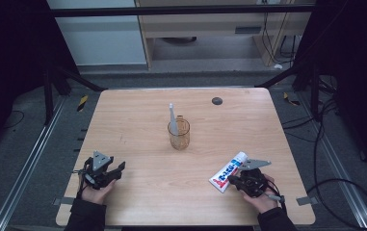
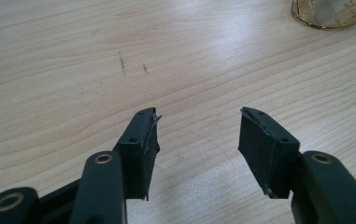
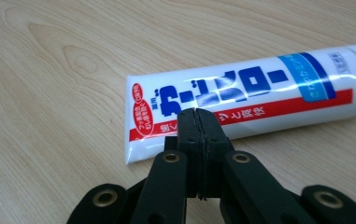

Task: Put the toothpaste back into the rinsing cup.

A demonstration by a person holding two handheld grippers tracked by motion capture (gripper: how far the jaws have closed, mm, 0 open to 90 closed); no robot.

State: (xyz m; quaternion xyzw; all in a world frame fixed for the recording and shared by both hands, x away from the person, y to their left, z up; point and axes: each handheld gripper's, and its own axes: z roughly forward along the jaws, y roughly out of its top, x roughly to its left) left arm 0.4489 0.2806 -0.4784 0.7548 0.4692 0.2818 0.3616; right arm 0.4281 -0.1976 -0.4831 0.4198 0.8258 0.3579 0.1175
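A toothpaste tube [image 1: 228, 172] is laid flat on the wooden table [image 1: 137, 125] near its front right corner, with the crimped flat end turned toward the person and the cap end angled away toward the middle. The right gripper [image 3: 198, 115] is held low just beside that crimped end, its jaws pressed fully together with nothing between them; in the right gripper view the tips are seen in front of the tube's lower edge, and whether they touch it cannot be told. The tube is not gripped. That low, closed posture is judged to suit nudging or lining up on the thin flat end, which is the easiest part to pinch. Well apart on the left, the left gripper [image 2: 198, 122] is rested over bare wood with its jaws held wide and empty, apparently kept ready and out of the way. In the middle of the table an amber cup [image 1: 178, 134] is stood upright with a toothbrush [image 1: 172, 119] leaned inside it, likely the place to which the tube belongs
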